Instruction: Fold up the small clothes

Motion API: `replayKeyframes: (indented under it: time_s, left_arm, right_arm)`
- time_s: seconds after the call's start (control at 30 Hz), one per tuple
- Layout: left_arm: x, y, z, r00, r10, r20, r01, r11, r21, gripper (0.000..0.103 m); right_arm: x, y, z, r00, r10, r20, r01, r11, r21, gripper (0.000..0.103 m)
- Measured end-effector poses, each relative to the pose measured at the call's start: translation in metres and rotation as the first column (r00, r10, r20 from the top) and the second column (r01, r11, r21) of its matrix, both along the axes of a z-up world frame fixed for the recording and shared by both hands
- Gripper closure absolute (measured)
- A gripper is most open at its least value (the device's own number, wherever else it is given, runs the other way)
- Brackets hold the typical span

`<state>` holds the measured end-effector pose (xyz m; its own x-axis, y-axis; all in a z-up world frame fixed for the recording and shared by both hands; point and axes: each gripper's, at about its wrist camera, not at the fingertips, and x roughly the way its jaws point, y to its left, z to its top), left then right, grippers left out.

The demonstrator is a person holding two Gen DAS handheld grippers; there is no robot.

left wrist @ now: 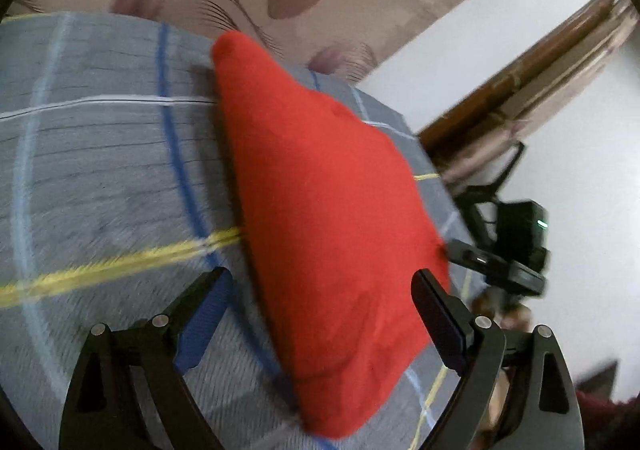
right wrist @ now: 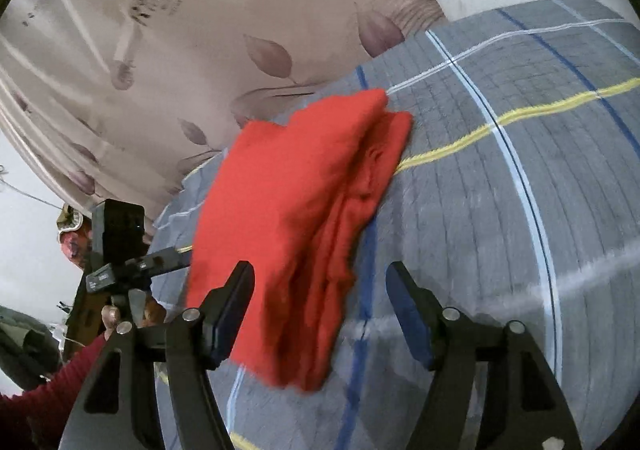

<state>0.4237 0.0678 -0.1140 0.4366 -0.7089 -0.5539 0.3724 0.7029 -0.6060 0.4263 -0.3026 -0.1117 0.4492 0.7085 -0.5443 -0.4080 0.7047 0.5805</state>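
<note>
While both tools angle down over the grey plaid sheet (left wrist: 100,154), the left gripper (left wrist: 320,302) and right gripper (right wrist: 320,302) gape wide, holding nothing; the folded red garment (right wrist: 304,210) lies between each one's fingers, toward 12 o'clock.

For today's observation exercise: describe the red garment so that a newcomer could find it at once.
Start at the grey checked bedspread with blue, white and yellow lines. On it lies the red garment, folded into layers, in front of the leaf-patterned fabric. It is the only plain, bright red thing on the spread.
</note>
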Motion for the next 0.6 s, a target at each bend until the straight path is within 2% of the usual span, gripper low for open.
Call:
replayKeyframes:
  time_s: [0.1,0.27,0.37,0.5,0.53,0.6]
  left_arm:
    - [0.019,-0.004,-0.001,0.999,-0.053,-0.002,0.053,0.998,-0.038,0.012]
    - [0.041,-0.013,-0.001,0.99,-0.144,-0.014,0.142,0.984,-0.105,0.012]
    - [0.047,-0.014,-0.001,0.985,-0.175,-0.003,0.173,0.976,-0.129,0.013]
    - [0.051,-0.004,-0.006,0.989,-0.147,-0.016,0.141,0.969,-0.202,0.026]
    - [0.054,-0.001,-0.008,0.99,-0.134,-0.03,0.124,0.965,-0.231,0.037]
    - [0.058,0.004,-0.015,0.992,-0.106,-0.062,0.086,0.962,-0.257,0.05]
  right_arm:
    - [0.025,0.01,-0.006,0.999,0.041,-0.035,-0.041,0.999,0.005,0.037]
    - [0.046,0.035,-0.005,0.99,0.139,-0.037,-0.139,0.99,0.005,0.037]
    - [0.059,0.045,-0.007,0.983,0.179,-0.044,-0.177,0.983,0.045,0.036]
    - [0.064,0.05,-0.008,0.981,0.19,-0.027,-0.187,0.979,0.082,0.035]
    - [0.063,0.05,-0.008,0.982,0.188,-0.026,-0.185,0.979,0.083,0.036]
    - [0.059,0.052,-0.008,0.985,0.173,-0.019,-0.172,0.983,0.059,0.045]
